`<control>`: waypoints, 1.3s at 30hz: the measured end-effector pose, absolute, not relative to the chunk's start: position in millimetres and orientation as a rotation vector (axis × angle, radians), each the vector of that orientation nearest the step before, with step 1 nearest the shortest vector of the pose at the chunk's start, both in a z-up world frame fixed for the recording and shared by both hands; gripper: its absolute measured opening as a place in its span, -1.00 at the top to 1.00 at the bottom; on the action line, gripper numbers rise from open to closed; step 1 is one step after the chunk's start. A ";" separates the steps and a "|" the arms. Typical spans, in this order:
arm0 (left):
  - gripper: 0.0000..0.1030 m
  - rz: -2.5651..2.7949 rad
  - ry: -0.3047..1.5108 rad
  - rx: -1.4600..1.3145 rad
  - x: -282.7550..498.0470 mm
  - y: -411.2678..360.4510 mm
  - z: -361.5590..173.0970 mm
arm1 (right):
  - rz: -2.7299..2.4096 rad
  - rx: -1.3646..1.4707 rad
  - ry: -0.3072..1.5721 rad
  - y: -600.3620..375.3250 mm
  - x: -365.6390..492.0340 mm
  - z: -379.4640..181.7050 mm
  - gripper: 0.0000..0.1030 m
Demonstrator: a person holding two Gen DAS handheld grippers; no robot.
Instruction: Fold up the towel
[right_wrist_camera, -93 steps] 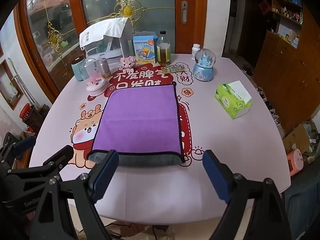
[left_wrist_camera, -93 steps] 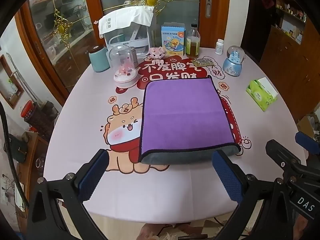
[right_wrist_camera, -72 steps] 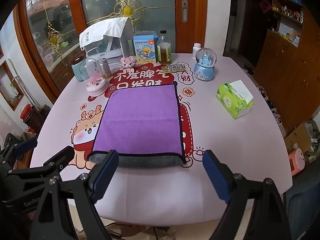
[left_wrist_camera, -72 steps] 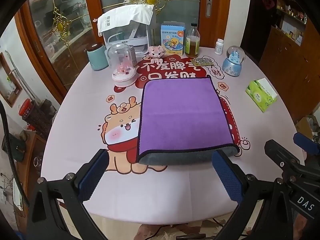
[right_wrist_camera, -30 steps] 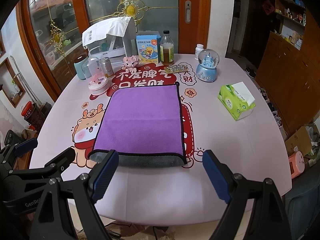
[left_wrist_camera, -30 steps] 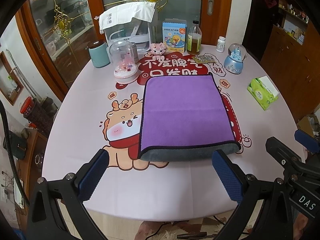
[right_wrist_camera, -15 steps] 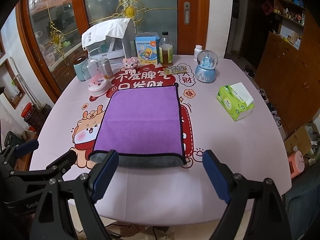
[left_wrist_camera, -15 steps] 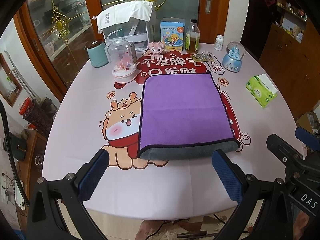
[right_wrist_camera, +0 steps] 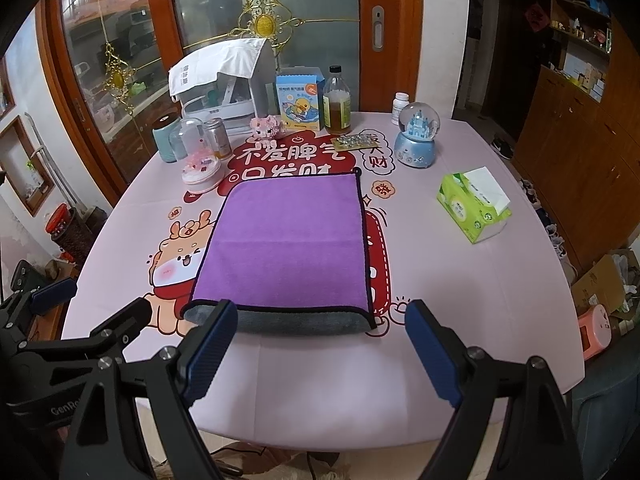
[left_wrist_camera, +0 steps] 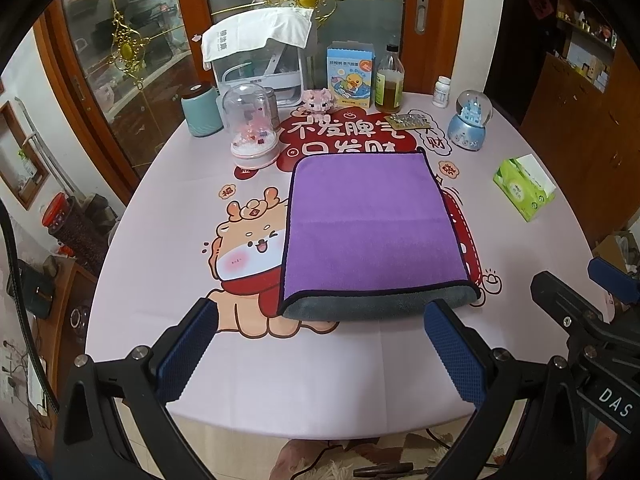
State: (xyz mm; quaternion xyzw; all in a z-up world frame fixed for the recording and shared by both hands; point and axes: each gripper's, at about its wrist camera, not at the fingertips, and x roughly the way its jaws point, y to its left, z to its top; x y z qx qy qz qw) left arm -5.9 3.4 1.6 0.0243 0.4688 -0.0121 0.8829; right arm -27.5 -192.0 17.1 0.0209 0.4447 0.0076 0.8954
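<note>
A purple towel (left_wrist_camera: 372,224) with a grey underside lies folded flat on the middle of the table, its grey fold edge nearest me; it also shows in the right wrist view (right_wrist_camera: 288,240). My left gripper (left_wrist_camera: 320,344) is open and empty, held back over the table's near edge, just short of the towel's near edge. My right gripper (right_wrist_camera: 320,344) is open and empty at the same place, its left finger (right_wrist_camera: 208,350) just in front of the towel's near left corner. Neither gripper touches the towel.
The pink printed tablecloth (left_wrist_camera: 168,208) covers a round table. A green tissue box (right_wrist_camera: 474,206) sits at the right. A snow globe (right_wrist_camera: 418,140), bottle (right_wrist_camera: 337,100), blue box (right_wrist_camera: 300,98), glass dome (left_wrist_camera: 254,128), teal canister (left_wrist_camera: 201,110) and covered appliance (left_wrist_camera: 260,60) stand at the back.
Both grippers have stayed open and drifted only slightly; the view has shifted a little. The towel has not moved.
</note>
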 end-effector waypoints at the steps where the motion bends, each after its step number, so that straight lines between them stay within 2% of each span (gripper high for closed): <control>1: -0.98 -0.023 0.975 0.050 -6.3 3.2 1.8 | 0.017 0.043 0.921 -192.1 -27.4 16.5 -0.68; 17: -0.98 0.025 0.982 -0.008 -8.6 9.3 -4.9 | 0.072 0.040 0.926 -198.3 -23.8 8.8 -0.68; 22: -0.94 0.071 1.025 -0.055 -1.2 27.2 -18.8 | 0.081 0.060 0.960 -206.2 -16.9 -5.1 -0.68; 30: -0.92 0.100 1.079 0.022 23.8 42.4 -51.3 | 0.089 0.020 0.993 -216.4 1.1 -37.9 -0.67; 39: -0.75 -0.035 1.170 0.069 68.0 61.6 -115.4 | 0.164 -0.035 1.076 -235.4 28.9 -99.6 -0.44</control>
